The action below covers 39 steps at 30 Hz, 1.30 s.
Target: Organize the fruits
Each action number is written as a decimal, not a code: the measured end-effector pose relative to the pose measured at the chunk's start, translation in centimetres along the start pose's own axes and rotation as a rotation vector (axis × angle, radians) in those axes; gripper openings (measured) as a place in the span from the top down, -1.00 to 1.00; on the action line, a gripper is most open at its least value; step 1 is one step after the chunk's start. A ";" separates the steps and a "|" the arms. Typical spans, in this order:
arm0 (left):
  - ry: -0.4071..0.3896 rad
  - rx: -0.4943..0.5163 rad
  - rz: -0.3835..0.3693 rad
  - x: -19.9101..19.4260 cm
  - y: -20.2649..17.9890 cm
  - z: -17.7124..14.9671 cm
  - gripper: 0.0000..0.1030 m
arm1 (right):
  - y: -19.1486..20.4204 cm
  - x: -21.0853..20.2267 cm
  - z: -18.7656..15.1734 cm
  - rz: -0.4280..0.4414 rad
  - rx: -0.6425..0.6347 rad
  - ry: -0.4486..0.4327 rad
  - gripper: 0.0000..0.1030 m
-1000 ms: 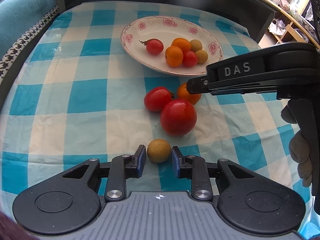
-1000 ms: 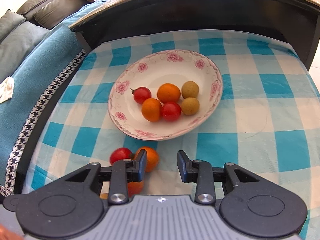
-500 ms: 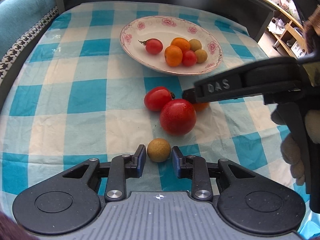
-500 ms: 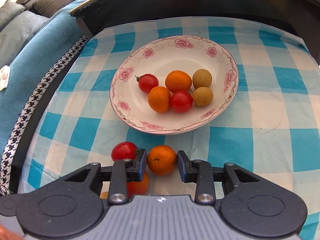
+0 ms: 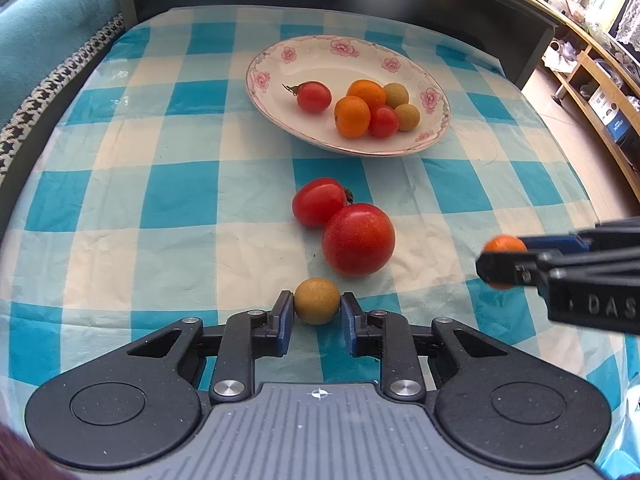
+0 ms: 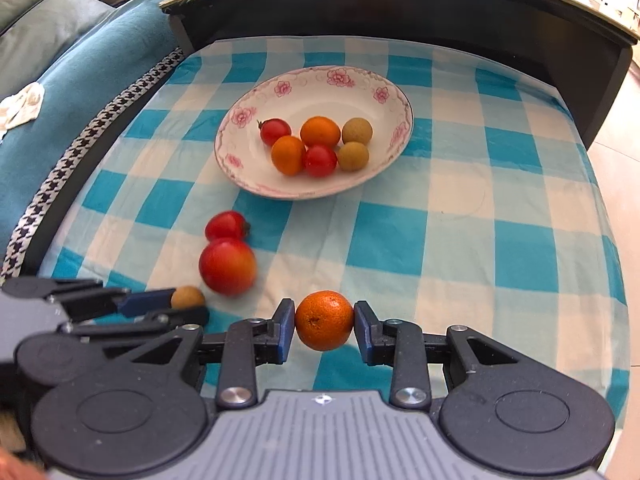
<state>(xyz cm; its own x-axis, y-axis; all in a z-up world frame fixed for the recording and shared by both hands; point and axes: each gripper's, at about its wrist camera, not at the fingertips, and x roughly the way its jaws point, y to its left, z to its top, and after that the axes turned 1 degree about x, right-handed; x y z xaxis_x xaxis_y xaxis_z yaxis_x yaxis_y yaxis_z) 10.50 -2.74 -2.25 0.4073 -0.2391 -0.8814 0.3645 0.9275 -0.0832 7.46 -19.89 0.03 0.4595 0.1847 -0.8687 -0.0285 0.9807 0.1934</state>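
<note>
Grippers both loaded! The left gripper (image 5: 317, 307) is clamped on a tan round fruit (image 5: 317, 300) down at the checked tablecloth (image 5: 180, 184), while the right gripper (image 6: 324, 322) squeezes a small orange (image 6: 324, 320) between its blue pads. Just beyond the tan fruit, a large red tomato (image 5: 358, 239) touches a smaller tomato (image 5: 319, 201). Further back, the flowered plate (image 6: 288, 98) carries two oranges, two tomatoes and two tan fruits.
</note>
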 end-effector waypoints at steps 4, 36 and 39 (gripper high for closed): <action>-0.010 0.003 0.006 -0.4 -0.1 0.1 0.32 | -0.3 -0.3 -0.9 0.002 0.011 0.006 0.35; -0.006 0.025 0.026 -0.3 -1.1 -0.4 0.36 | 0.1 1.9 -1.6 0.017 -0.022 0.068 0.34; -0.006 0.028 0.017 -0.5 -1.4 -0.7 0.36 | 0.3 1.7 -1.9 0.014 -0.037 0.071 0.34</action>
<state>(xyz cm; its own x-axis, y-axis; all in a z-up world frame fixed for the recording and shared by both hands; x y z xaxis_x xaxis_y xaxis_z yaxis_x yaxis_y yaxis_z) 9.16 -3.72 -2.02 0.4183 -0.2248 -0.8800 0.3803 0.9232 -0.0551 6.51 -19.12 -2.25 0.3948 0.2011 -0.8965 -0.0674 0.9795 0.1900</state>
